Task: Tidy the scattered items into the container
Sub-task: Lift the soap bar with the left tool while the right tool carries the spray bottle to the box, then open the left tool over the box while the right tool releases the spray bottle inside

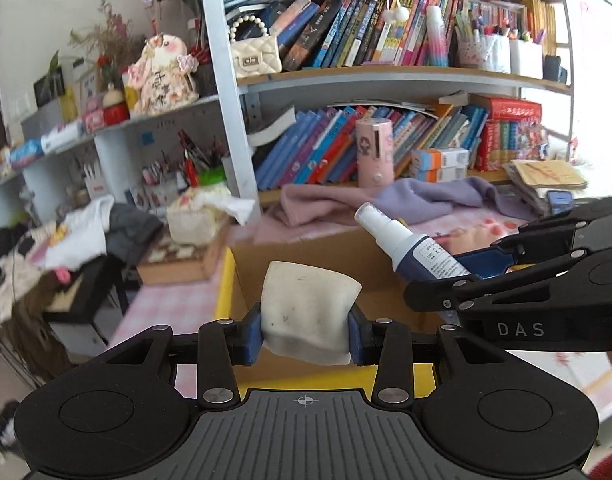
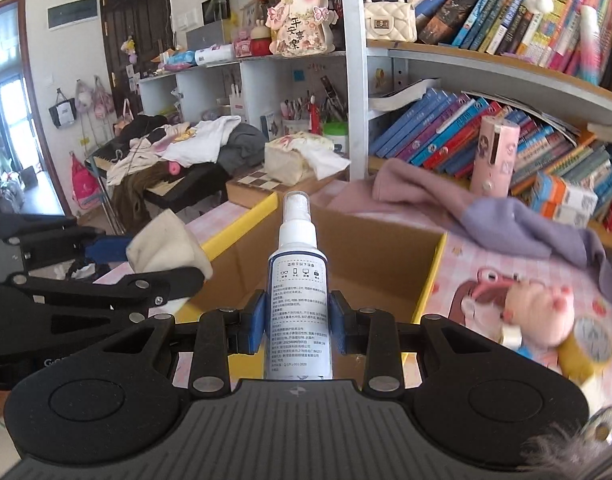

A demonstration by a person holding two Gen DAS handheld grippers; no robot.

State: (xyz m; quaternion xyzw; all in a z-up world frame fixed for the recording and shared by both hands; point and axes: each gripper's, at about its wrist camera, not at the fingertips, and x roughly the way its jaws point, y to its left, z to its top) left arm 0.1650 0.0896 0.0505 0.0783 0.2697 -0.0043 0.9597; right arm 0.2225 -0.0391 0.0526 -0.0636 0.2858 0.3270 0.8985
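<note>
Your left gripper (image 1: 306, 330) is clamped on a folded off-white cloth (image 1: 308, 312), blue pads pressing both sides, held above the near edge of the cardboard box (image 1: 306, 246) with yellow flaps. Your right gripper (image 2: 297, 326) is clamped on a white spray bottle (image 2: 297, 280), nozzle pointing forward over the box opening. Both grippers are close together over the box; in the left view the bottle (image 1: 410, 246) angles in from the right, just beside the cloth.

Around: purple cloths (image 2: 486, 208) draped on the pink tablecloth (image 2: 466, 276) behind the box, a pink cylinder (image 2: 496, 156) upright by the books, a tissue box (image 2: 293, 156) far left.

Only the right view shows a pink pig plush (image 2: 538, 312) and a yellow tape roll (image 2: 586, 348) right of the box, blurred. Only the left view shows the right gripper's side (image 1: 506, 280).
</note>
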